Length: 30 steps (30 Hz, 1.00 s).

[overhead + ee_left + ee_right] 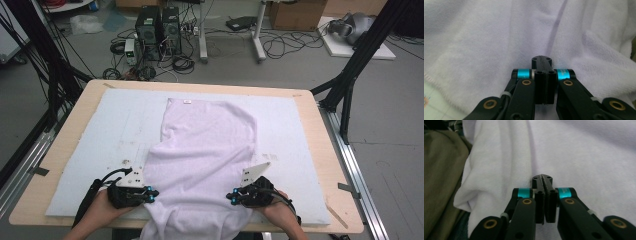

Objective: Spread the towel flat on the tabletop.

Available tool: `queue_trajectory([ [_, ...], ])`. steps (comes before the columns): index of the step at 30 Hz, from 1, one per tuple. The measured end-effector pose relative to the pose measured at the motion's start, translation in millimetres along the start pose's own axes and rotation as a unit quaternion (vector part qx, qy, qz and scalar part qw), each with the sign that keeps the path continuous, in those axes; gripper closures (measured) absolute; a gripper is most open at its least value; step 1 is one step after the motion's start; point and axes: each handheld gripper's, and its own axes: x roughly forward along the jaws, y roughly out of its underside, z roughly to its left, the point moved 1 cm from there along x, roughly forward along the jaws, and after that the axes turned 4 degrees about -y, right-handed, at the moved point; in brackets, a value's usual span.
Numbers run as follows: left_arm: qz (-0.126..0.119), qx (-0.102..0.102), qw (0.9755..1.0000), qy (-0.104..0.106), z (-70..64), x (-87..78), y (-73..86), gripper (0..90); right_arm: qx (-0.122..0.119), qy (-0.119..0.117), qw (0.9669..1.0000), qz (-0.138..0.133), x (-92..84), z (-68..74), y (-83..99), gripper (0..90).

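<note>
High view showed both grippers, left gripper (150,192) and right gripper (231,196), closed empty beside the soft, light towel (205,150); its near corners looked easiest to pinch.

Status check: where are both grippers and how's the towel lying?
Left gripper shut at towel's left edge, right gripper shut at its right edge. Towel rumpled on white mat, near end draped over table edge. Nothing in the way.
</note>
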Motion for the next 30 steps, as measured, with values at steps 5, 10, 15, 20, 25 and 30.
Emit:
queue_trajectory([
  [5,-0.009,0.002,0.9999,-0.01,-10.9,-20.2,8.5,89.7,-0.017,-0.013,0.9997,-0.007,-5.3,16.1,-1.6,89.7],
  [10,-0.025,-0.002,0.9996,-0.009,-17.1,-30.1,13.2,83.0,-0.016,-0.018,0.9992,-0.033,-18.4,32.3,-0.2,77.9],
  [15,-0.025,-0.014,0.9996,0.0,-6.9,-12.6,2.8,58.7,0.007,-0.002,0.9993,-0.037,-10.5,27.4,-0.5,53.8],
  [20,-0.003,0.006,0.9995,0.03,-6.4,19.0,-17.7,66.2,0.004,0.006,0.9999,-0.013,13.6,15.8,-6.0,69.2],
  [25,0.002,0.017,0.9995,0.028,-7.8,21.4,-16.1,86.3,-0.002,0.005,0.9999,-0.015,14.6,11.8,-8.1,84.1],
  [30,-0.011,0.02,0.9993,0.031,-26.2,0.0,-2.3,87.0,-0.016,-0.008,0.9997,-0.016,11.1,23.3,-7.6,85.5],
])
